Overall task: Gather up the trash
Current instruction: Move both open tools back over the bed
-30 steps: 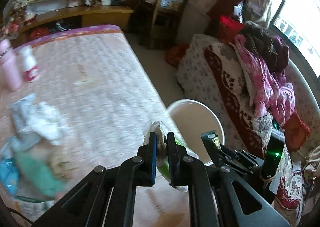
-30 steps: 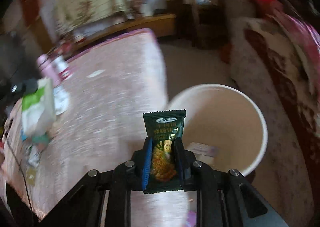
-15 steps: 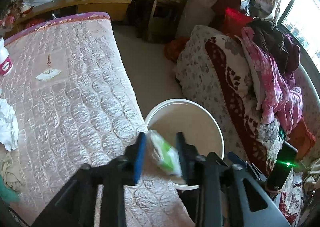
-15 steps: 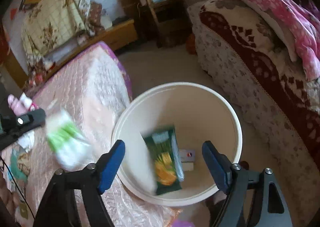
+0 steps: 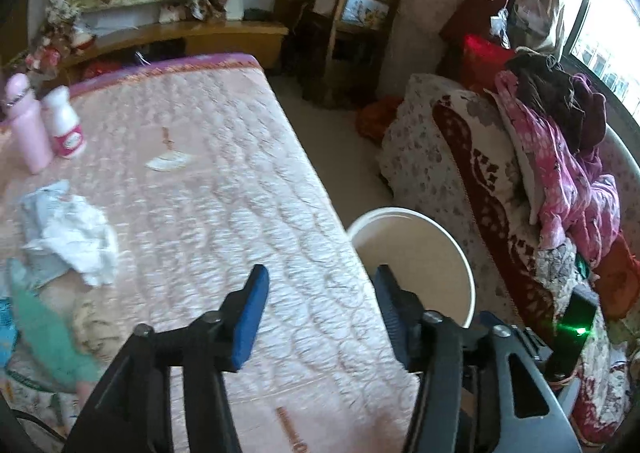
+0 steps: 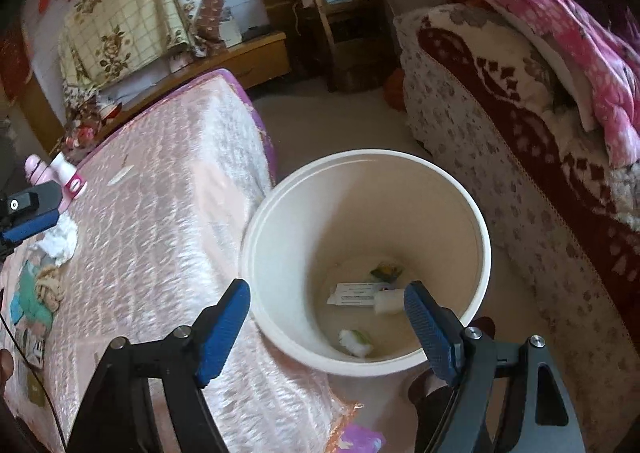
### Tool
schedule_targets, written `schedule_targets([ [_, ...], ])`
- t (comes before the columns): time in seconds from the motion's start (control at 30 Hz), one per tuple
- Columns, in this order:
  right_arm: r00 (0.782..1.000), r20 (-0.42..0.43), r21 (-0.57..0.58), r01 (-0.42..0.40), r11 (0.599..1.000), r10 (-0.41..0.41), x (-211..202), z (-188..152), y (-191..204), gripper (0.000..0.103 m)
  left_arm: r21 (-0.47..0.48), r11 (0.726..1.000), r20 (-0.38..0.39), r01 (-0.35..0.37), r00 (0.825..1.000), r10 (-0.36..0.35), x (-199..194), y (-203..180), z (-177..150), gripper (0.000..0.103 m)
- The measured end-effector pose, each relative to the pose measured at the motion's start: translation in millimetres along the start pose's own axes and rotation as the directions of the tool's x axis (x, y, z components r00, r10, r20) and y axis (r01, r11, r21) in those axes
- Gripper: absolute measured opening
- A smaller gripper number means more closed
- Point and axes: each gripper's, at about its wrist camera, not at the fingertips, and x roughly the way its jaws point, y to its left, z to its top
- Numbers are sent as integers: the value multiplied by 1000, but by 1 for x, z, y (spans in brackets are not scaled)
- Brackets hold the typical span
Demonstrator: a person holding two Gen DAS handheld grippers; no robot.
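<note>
We find both grippers empty, jaws spread — left gripper over the bed, right gripper above the bucket. Remaining crumpled tissue lies on the bed — light, soft; pinch its raised folds.

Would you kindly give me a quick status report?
Both grippers open and empty, left gripper, right gripper. Wrappers lie in the white bin. Crumpled tissue awaits on the bed. Nothing obstructing.
</note>
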Motion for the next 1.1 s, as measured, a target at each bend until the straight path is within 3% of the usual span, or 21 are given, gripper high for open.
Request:
schedule_targets([
  [0.2, 999, 35, -44, -20, 999, 22, -27, -1, 29, 83, 26, 997, 20, -66, 998, 66, -26, 19, -13, 64],
  [0.4, 997, 53, -100, -51, 994, 57, -46, -3, 64, 83, 15, 997, 4, -81, 997, 81, -46, 46, -36, 65],
  [0.93, 987, -1, -254, -156, 954, 161, -57, -18, 152, 83, 25, 991, -30, -129, 991, 130, -79, 94, -72, 65],
  [1.1, 982, -23, -300, -188, 935, 190, -54, -25, 177, 83, -3, 990, -70, -138, 988, 137, -91, 119, -97, 65],
])
